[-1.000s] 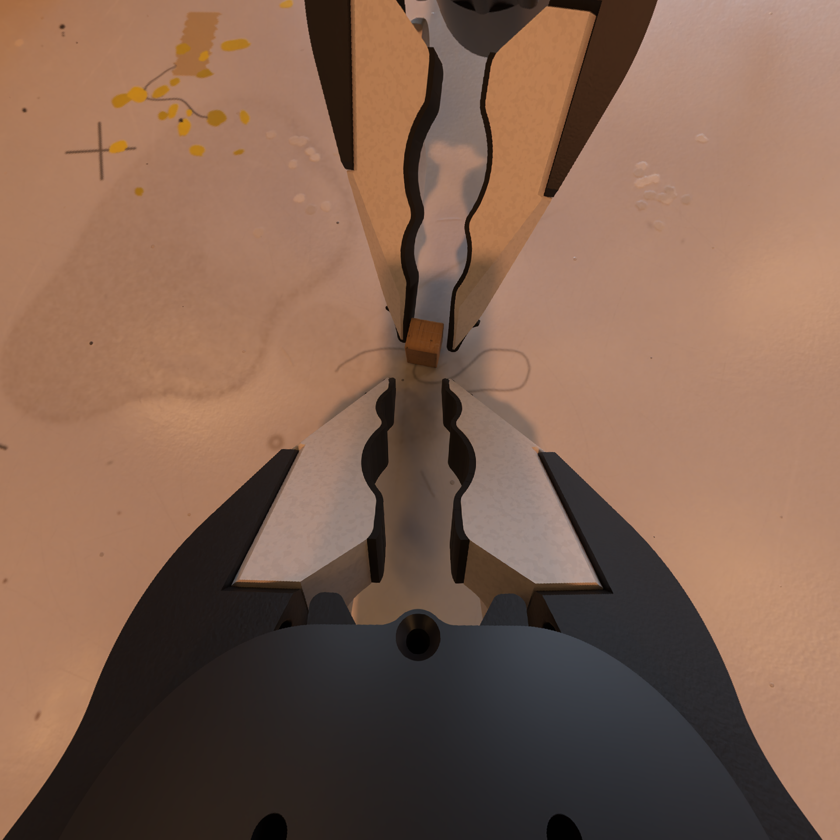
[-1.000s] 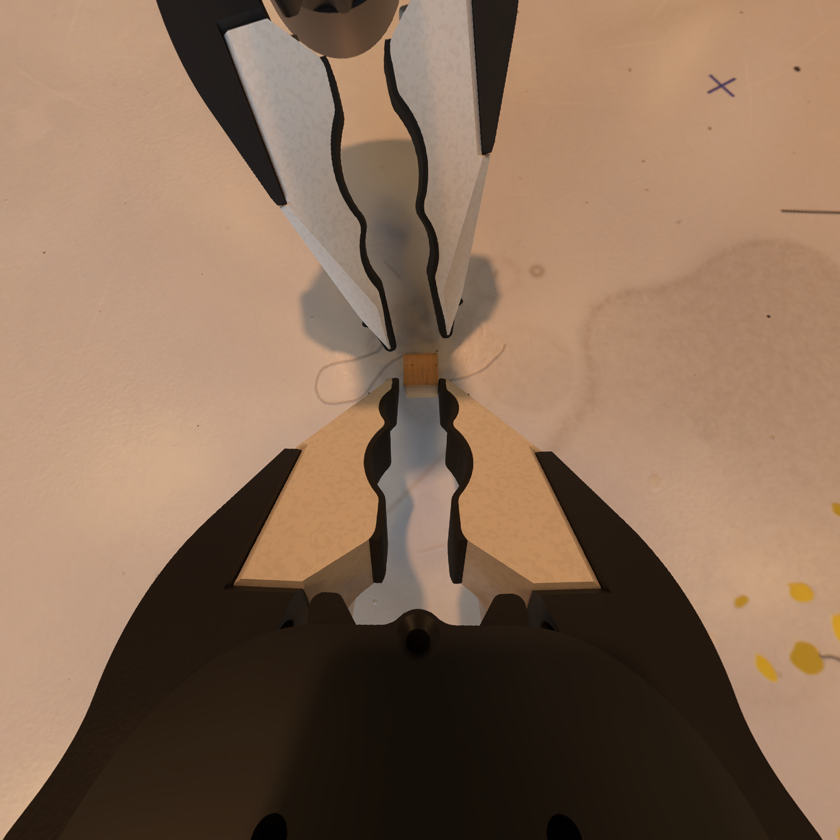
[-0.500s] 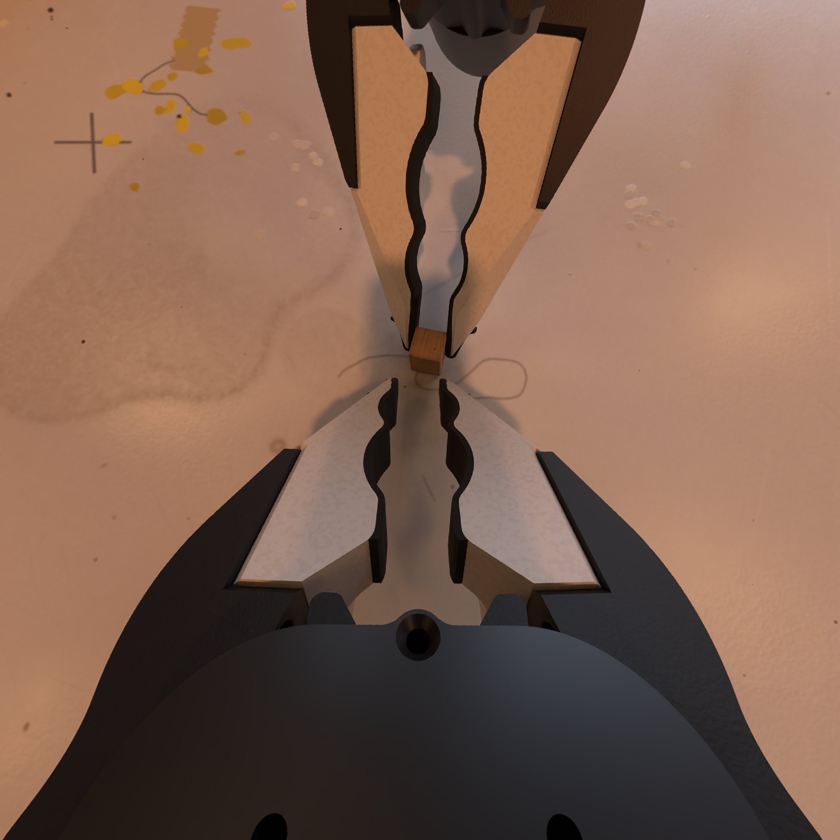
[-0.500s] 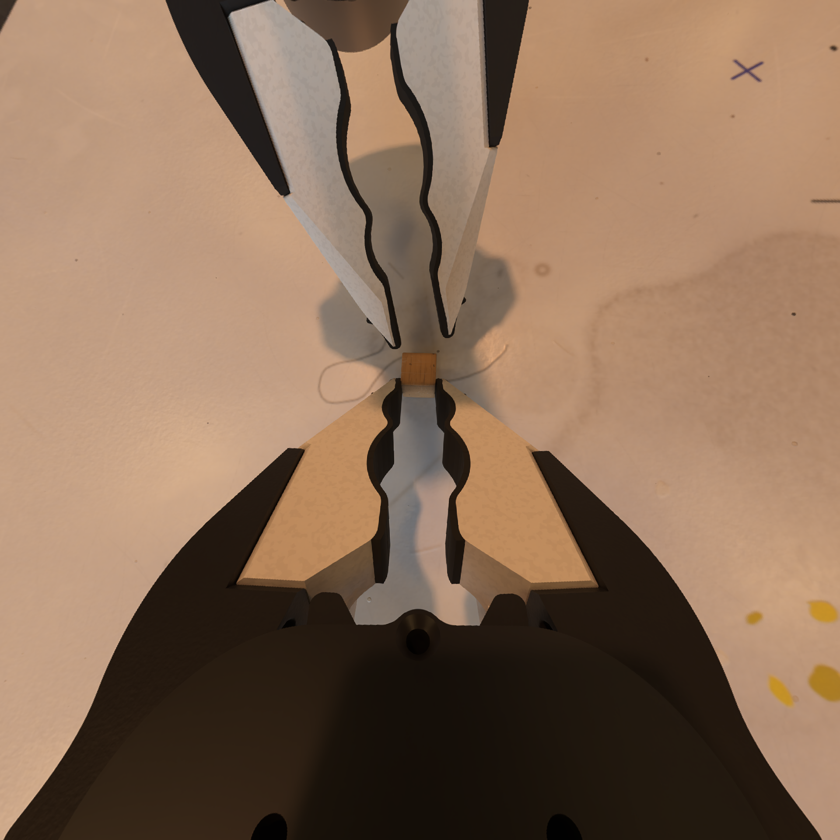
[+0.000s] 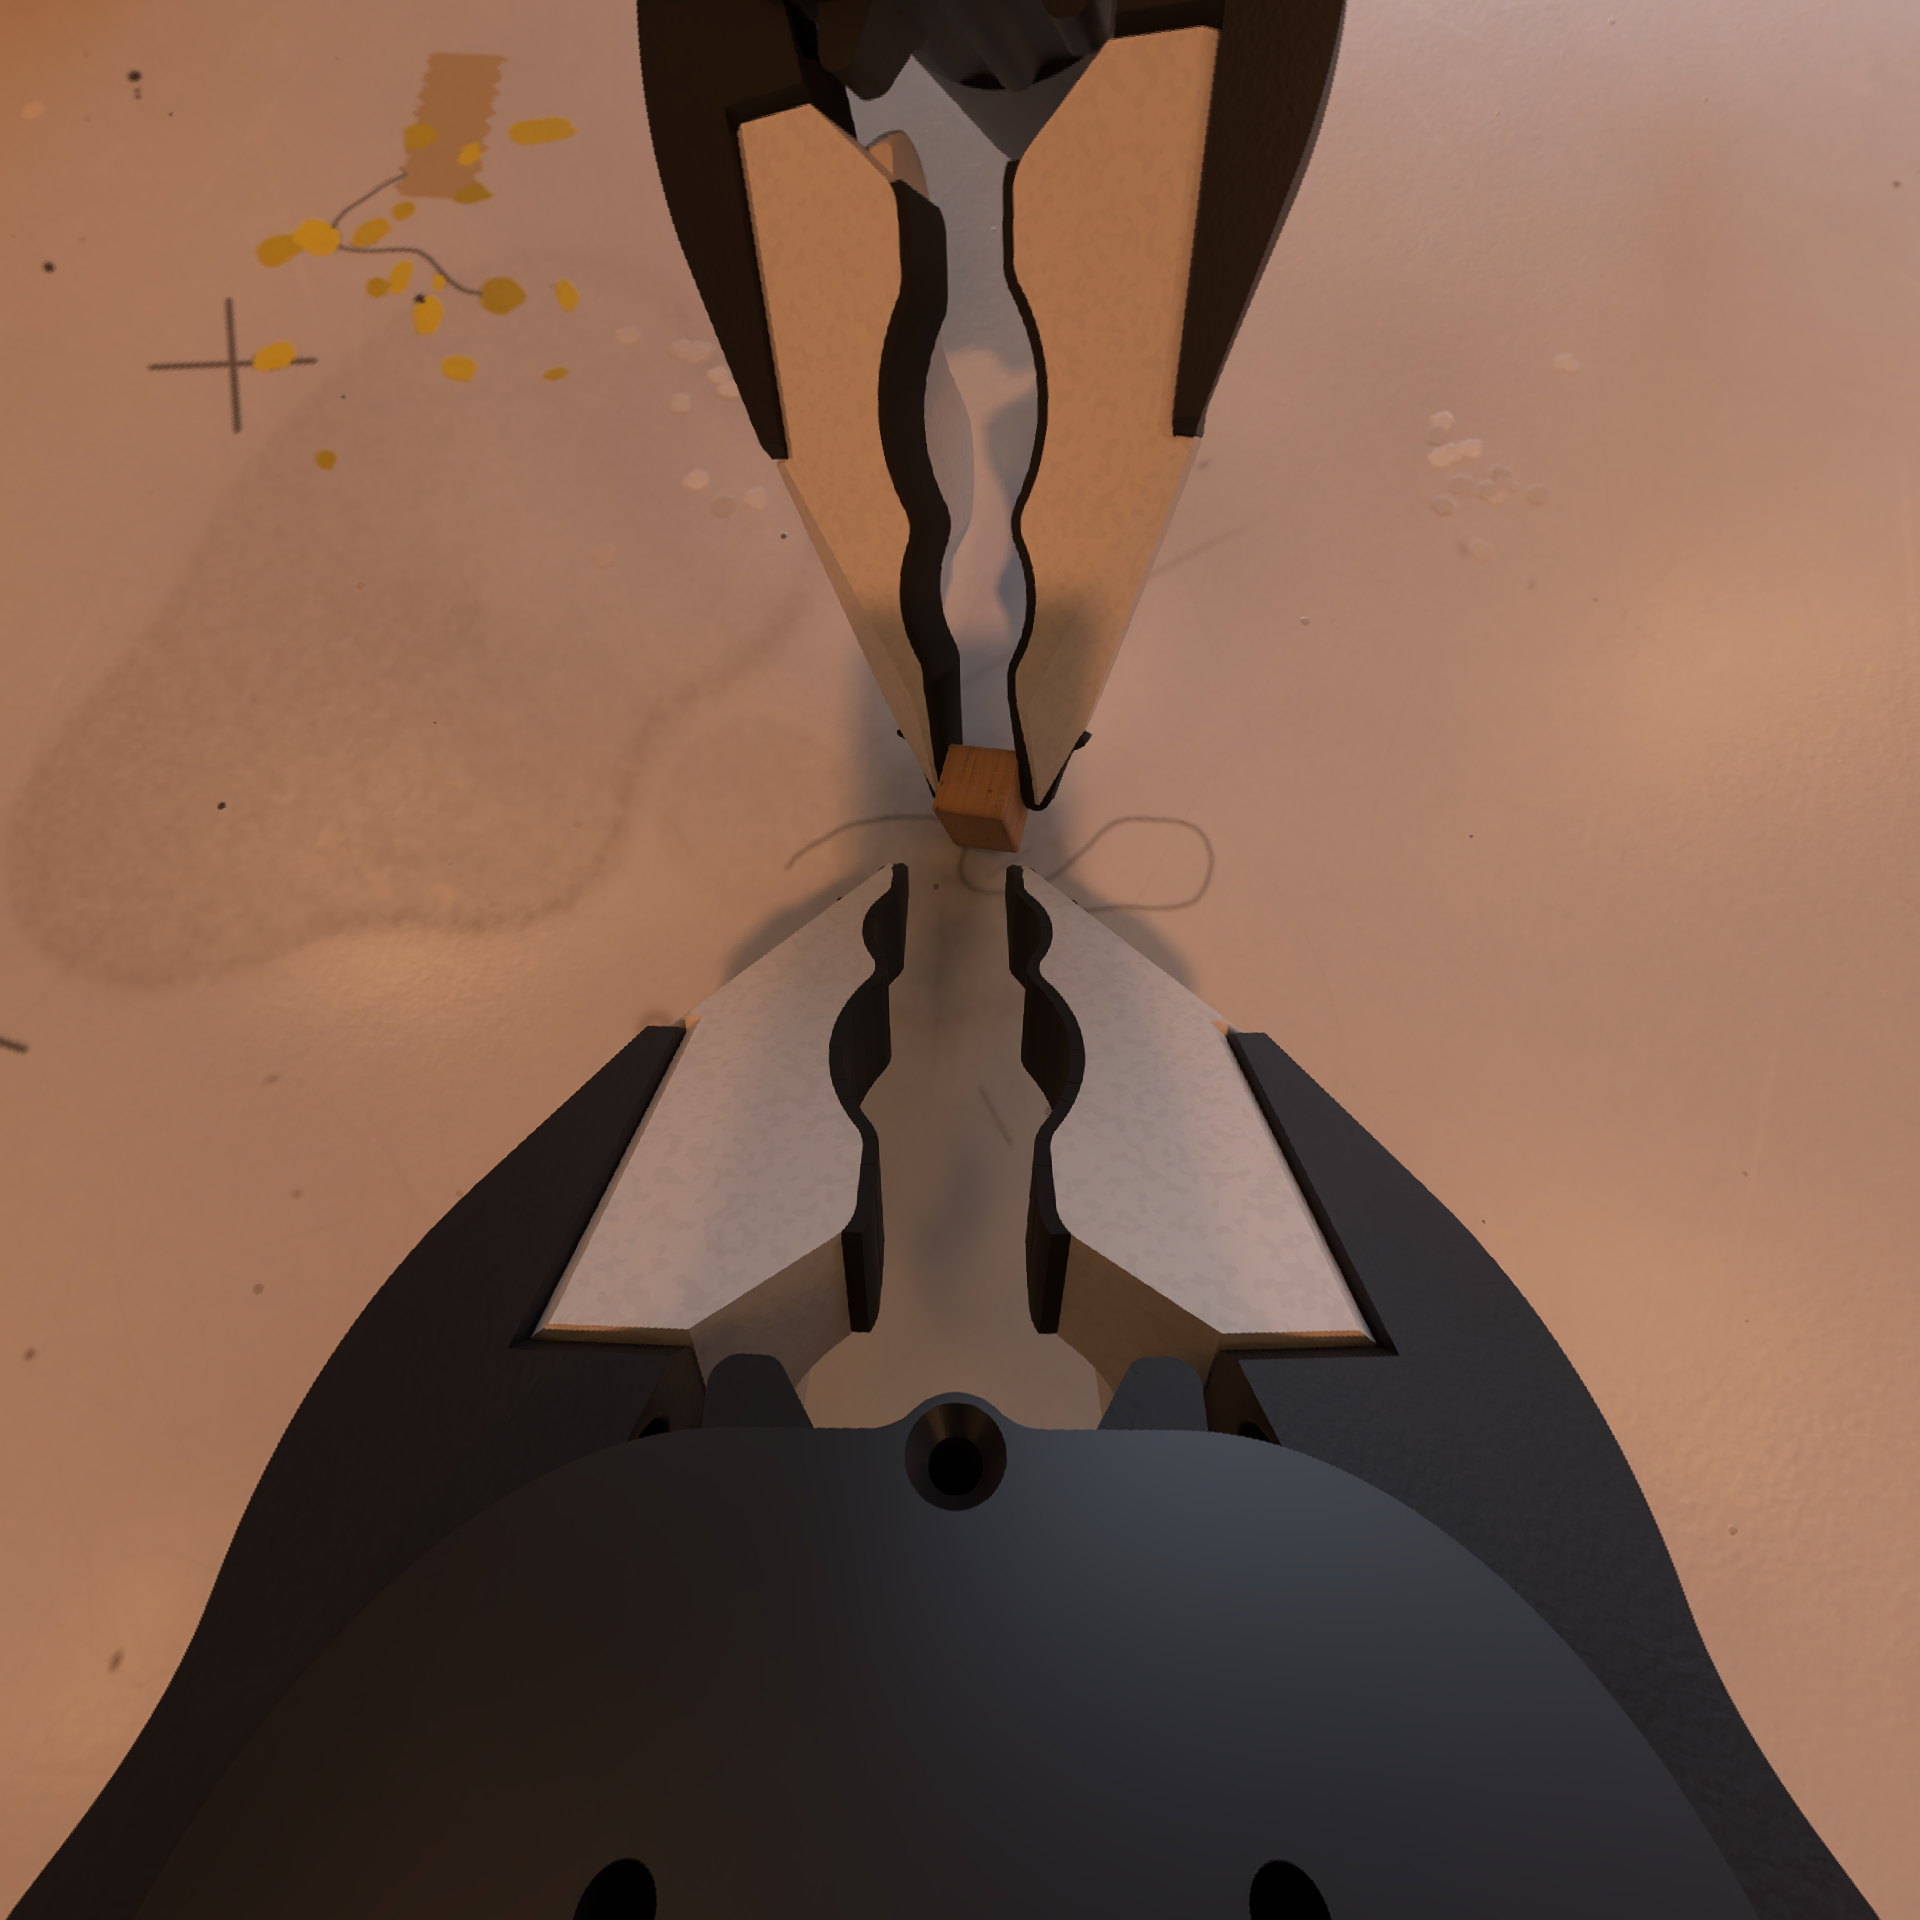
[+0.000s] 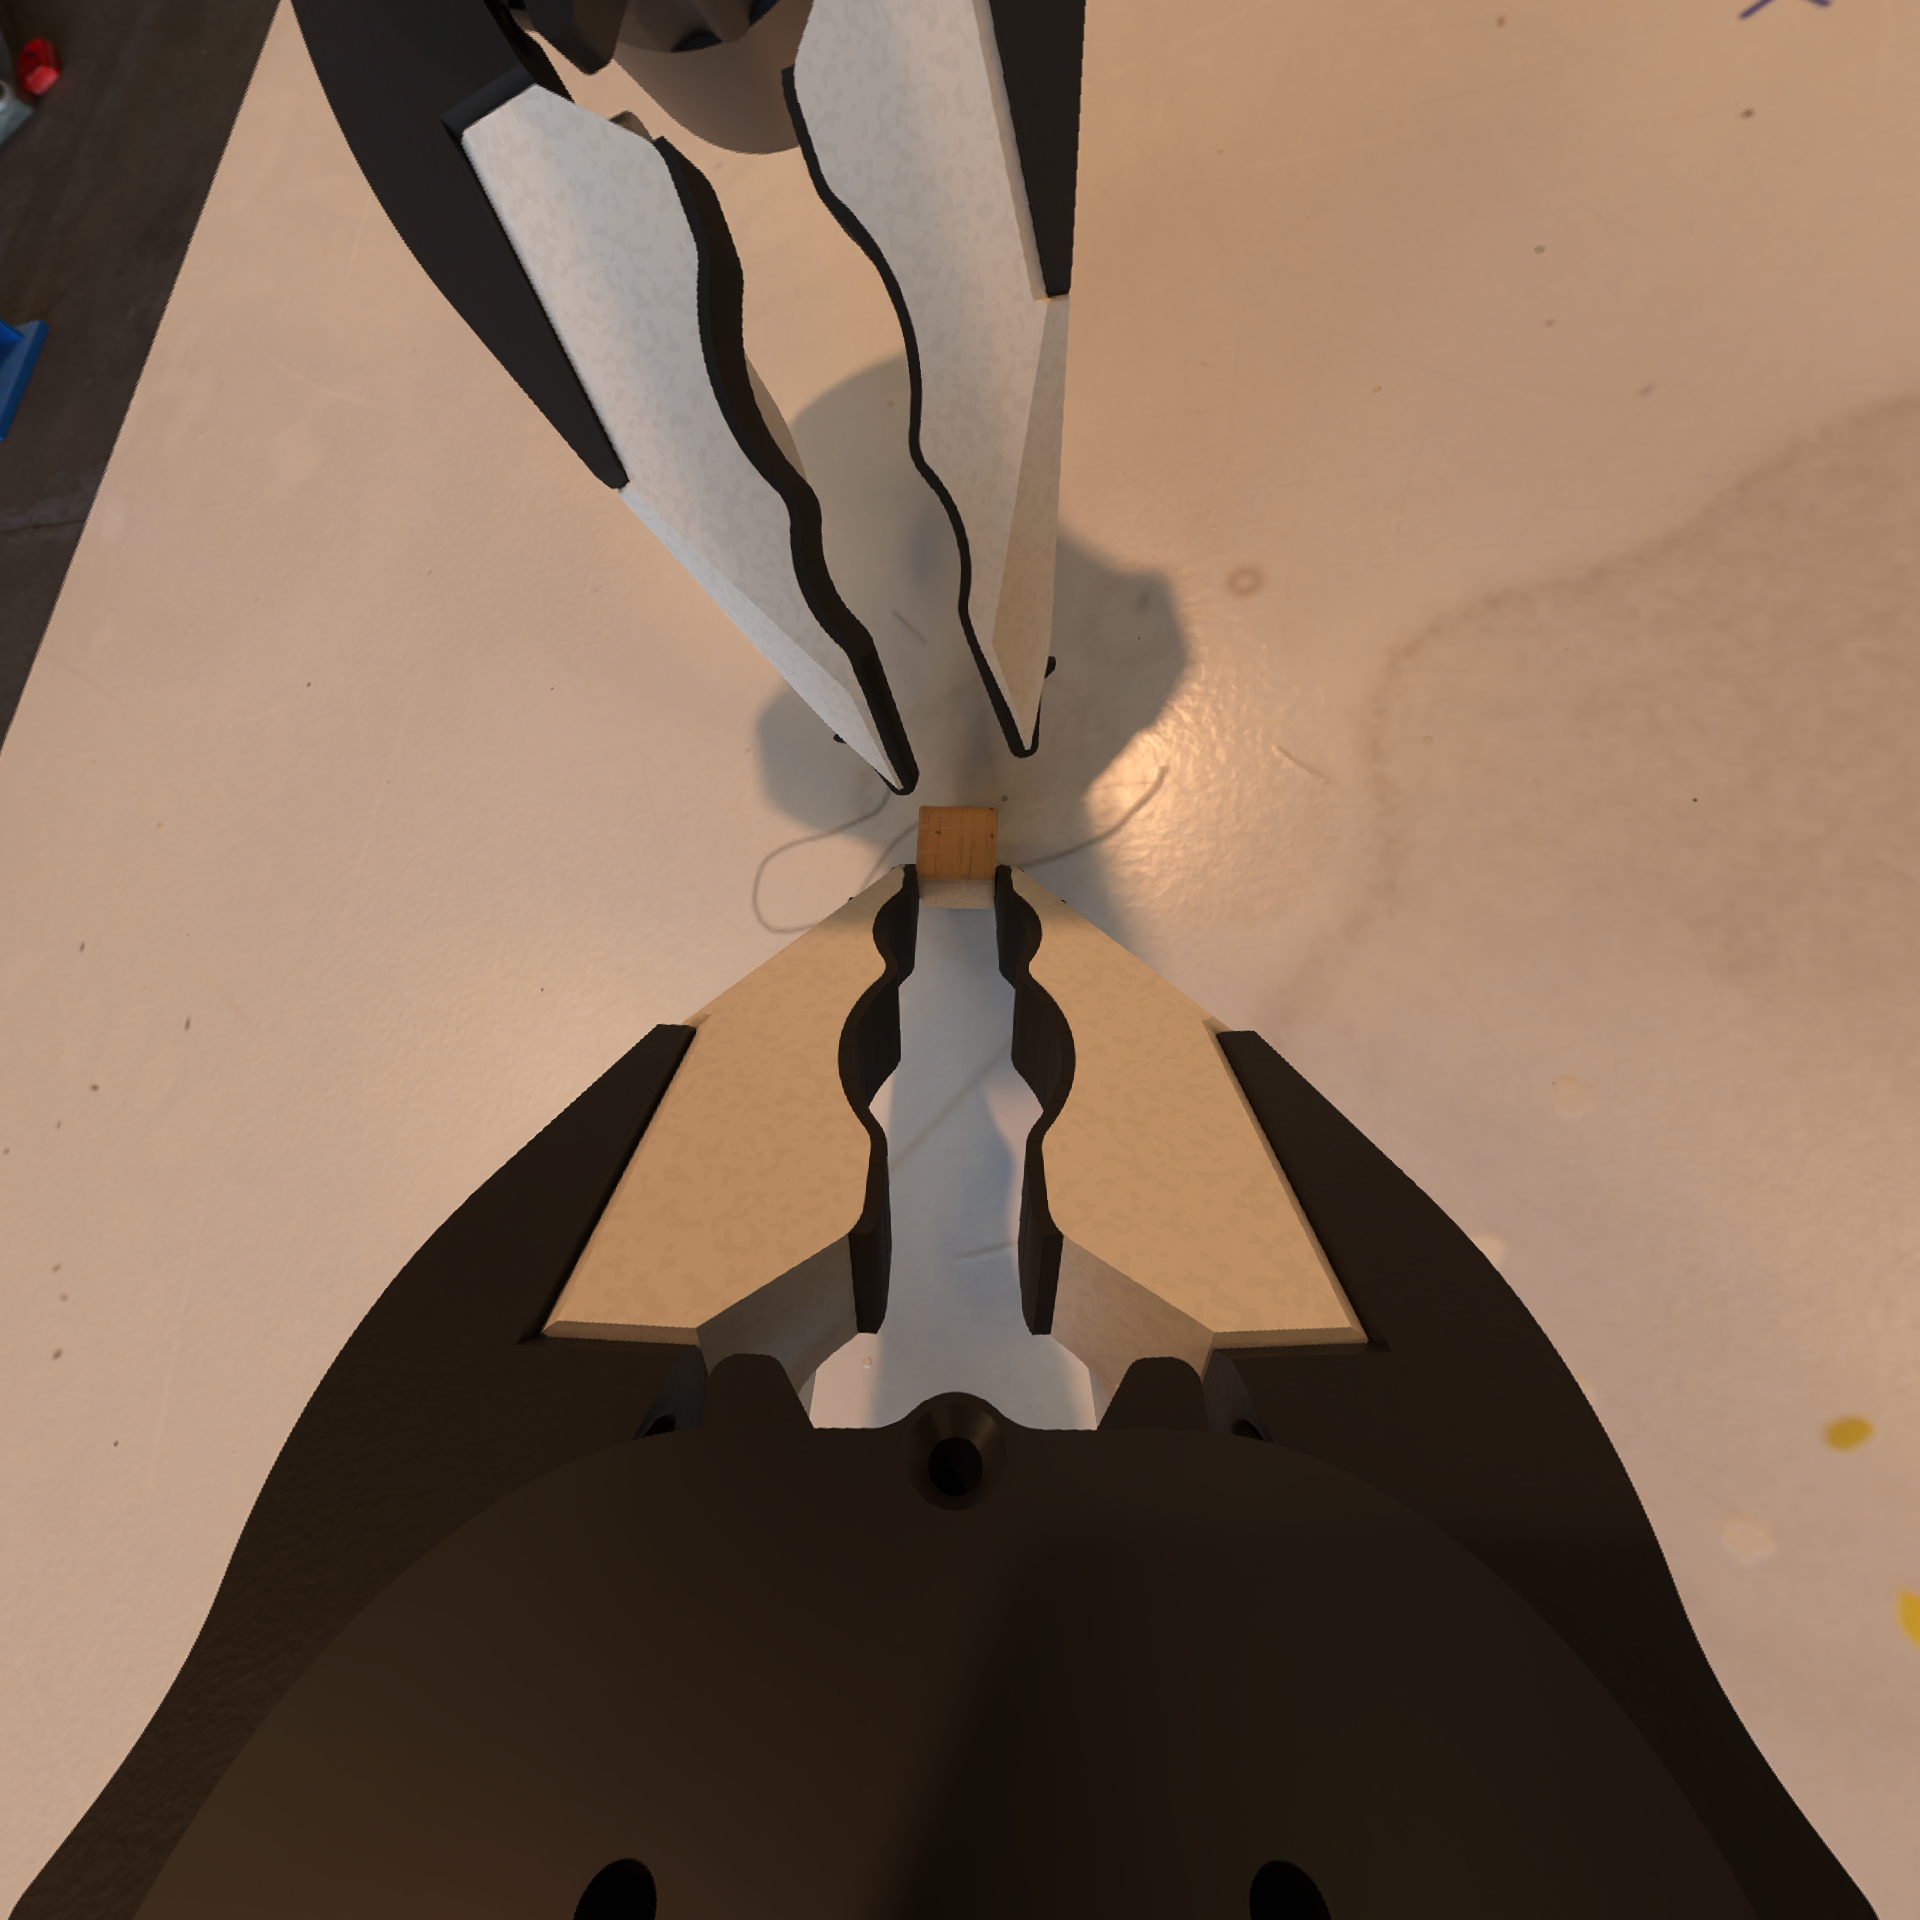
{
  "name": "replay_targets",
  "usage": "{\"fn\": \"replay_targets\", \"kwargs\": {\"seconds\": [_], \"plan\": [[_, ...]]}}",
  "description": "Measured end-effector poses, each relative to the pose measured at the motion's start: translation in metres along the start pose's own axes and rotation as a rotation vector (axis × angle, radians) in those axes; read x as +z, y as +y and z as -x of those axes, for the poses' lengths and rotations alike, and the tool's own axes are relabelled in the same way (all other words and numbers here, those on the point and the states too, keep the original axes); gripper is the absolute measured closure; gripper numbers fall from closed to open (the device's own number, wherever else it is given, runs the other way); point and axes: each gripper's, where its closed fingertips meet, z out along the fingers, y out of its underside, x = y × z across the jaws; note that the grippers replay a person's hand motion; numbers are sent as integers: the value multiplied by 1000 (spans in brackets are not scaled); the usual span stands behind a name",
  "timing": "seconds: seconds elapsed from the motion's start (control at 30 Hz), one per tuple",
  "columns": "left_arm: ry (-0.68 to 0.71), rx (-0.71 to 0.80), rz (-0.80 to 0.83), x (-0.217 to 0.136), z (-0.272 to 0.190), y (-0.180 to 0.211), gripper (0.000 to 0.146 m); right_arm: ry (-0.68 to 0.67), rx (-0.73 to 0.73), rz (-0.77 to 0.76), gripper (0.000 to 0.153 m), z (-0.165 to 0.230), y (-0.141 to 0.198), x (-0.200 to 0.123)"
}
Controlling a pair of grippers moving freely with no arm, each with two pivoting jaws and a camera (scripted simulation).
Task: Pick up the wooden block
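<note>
The wooden block (image 5: 977, 805) is a small tan cube, also in the right wrist view (image 6: 958, 840). My right gripper (image 6: 956, 878), with tan fingers, is shut on it at the very fingertips. It shows opposite in the left wrist view (image 5: 985, 790), where the block looks a little tilted and just off the table. My left gripper (image 5: 956, 878), with white fingers, is open and empty. Its tips point at the block from the other side, a short gap away, as the right wrist view (image 6: 961, 764) also shows.
The pale table (image 6: 416, 831) bears a grey stain (image 5: 312, 779), yellow paint spots (image 5: 416, 260) and a thin curled line (image 5: 1153, 862) under the block. The table's left edge (image 6: 156, 312) shows in the right wrist view, with dark floor and a blue thing (image 6: 16, 374) beyond.
My right gripper's fingers have closed on the block, and it has risen and tilted, bringing the table edge into its view. My left gripper has stayed open at about the same distance.
</note>
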Motion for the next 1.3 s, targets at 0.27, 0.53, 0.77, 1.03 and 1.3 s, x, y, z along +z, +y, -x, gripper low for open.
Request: {"fn": "replay_targets", "kwargs": {"seconds": [0.27, 0.53, 0.77, 1.03, 1.3], "plan": [[7, -15, -5, 1, 1, 0, 128, -4, 32, -4, 138, -1, -1, 1], [-13, -18, -17, 5, -1, 1, 129, 7, 73, -21, 138, -2, -3, 1], [-34, -12, -21, 8, -3, 1, 129, 11, 170, -42, 138, -3, -5, 1], [-43, -25, -27, 10, -2, 2, 129, 19, 224, -60, 138, -5, -7, 1], [-49, -52, -26, 9, 3, 2, 128, 54, 214, -73, 138, -8, -8, 0]]}}
